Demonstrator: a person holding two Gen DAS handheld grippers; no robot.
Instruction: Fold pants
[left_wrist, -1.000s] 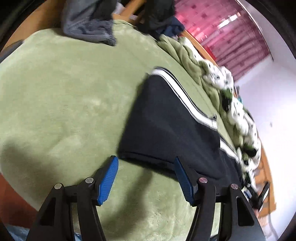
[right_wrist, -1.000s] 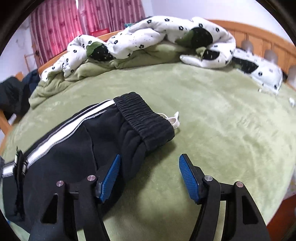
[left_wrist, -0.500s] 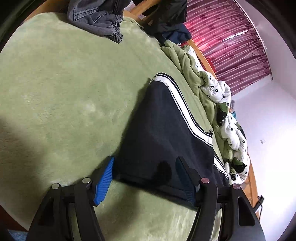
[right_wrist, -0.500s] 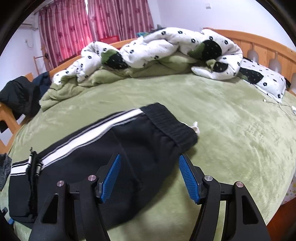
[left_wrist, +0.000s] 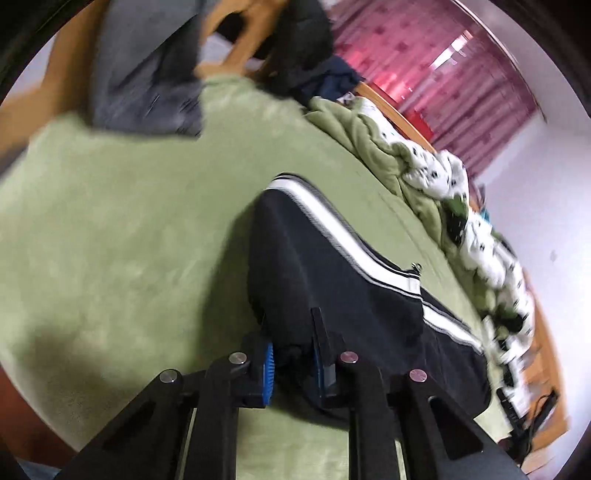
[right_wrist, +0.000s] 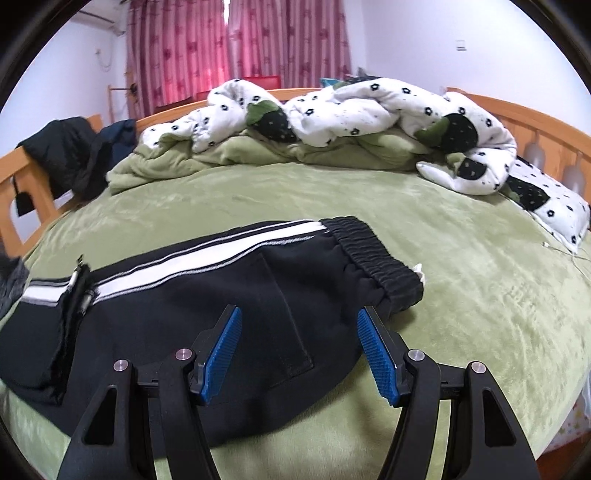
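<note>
Pants (right_wrist: 192, 295) black, white side stripe

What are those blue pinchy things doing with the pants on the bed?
Someone is folding black track pants with a white side stripe on a green bed cover. The left gripper has just closed its jaws on the hem end of the pants. The right gripper hovers open over the waistband end, gripping nothing yet.
</note>
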